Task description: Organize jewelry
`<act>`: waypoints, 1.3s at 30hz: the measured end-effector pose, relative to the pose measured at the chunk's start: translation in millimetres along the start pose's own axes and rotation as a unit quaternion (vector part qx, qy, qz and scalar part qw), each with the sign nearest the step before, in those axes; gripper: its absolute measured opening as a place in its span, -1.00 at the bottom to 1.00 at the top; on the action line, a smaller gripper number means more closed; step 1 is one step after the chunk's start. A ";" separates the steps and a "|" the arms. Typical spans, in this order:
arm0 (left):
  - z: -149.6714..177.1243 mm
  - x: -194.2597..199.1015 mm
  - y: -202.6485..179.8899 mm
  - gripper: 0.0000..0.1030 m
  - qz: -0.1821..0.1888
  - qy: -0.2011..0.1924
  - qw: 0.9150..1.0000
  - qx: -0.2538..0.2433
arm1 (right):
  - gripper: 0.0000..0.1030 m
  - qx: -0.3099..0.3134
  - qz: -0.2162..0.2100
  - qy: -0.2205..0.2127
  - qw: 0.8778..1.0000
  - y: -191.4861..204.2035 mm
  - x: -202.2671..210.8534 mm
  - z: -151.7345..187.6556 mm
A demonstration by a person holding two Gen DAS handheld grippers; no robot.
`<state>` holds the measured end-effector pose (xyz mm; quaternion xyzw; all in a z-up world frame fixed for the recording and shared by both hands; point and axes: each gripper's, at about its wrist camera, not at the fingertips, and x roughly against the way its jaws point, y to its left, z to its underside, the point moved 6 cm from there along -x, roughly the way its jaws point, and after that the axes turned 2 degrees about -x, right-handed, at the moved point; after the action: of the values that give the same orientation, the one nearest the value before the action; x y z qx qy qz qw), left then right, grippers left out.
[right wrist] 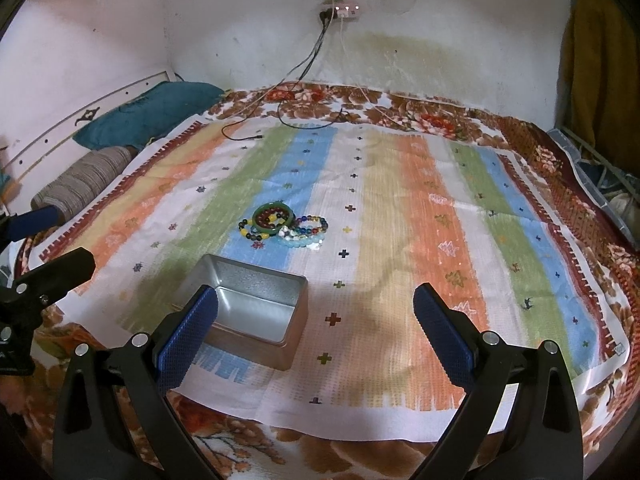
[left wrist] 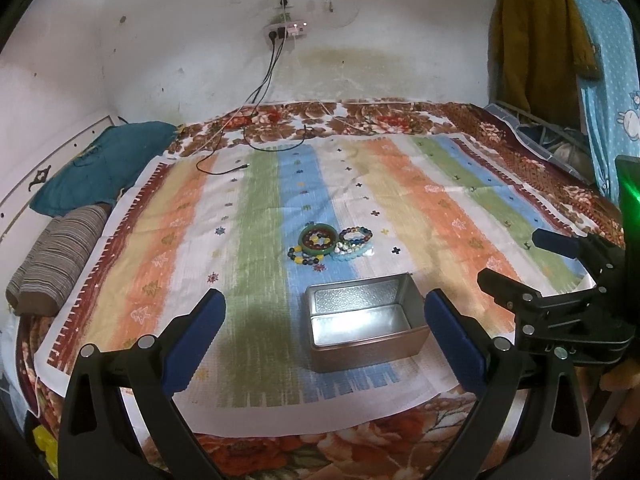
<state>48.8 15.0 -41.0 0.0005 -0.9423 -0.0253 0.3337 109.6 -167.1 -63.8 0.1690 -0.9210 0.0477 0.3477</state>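
Observation:
A heap of bead bracelets (left wrist: 332, 242) (right wrist: 285, 227), with a green bangle (left wrist: 318, 239) (right wrist: 274, 217) on top, lies on the striped cloth in the middle of the bed. An open metal tin (left wrist: 364, 322) (right wrist: 250, 312) stands empty, nearer than the heap. My left gripper (left wrist: 324, 334) hangs open above the near edge, the tin between its blue pads. My right gripper (right wrist: 316, 330) is open too, its left pad in front of the tin's near corner. Each gripper shows at the other view's edge: the right gripper (left wrist: 516, 260), the left gripper (right wrist: 60, 236).
The striped cloth (left wrist: 420, 208) (right wrist: 400, 216) covers a floral blanket (left wrist: 360, 114) (right wrist: 400, 108). A teal pillow (left wrist: 104, 164) (right wrist: 148, 118) and a striped bolster (left wrist: 60, 256) (right wrist: 86, 180) lie at the left. Charger cables (left wrist: 256, 136) (right wrist: 280, 112) trail from a wall socket. Clothes (left wrist: 540, 40) hang at the right.

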 end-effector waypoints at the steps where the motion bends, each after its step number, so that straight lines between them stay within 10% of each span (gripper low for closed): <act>1: 0.1 0.2 0.7 0.89 0.000 0.000 1.000 -0.001 | 0.93 0.001 -0.001 -0.001 1.000 -0.4 0.2 0.0; 39: -25.9 -50.5 17.7 0.90 -0.027 0.052 0.998 0.021 | 0.93 -0.022 -0.005 0.030 0.999 -4.7 -34.8 -30.8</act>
<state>104.6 32.3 -51.8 0.0345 -0.9235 -0.0142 0.3818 154.8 -155.4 -63.6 0.1646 -0.9100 0.0310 0.3793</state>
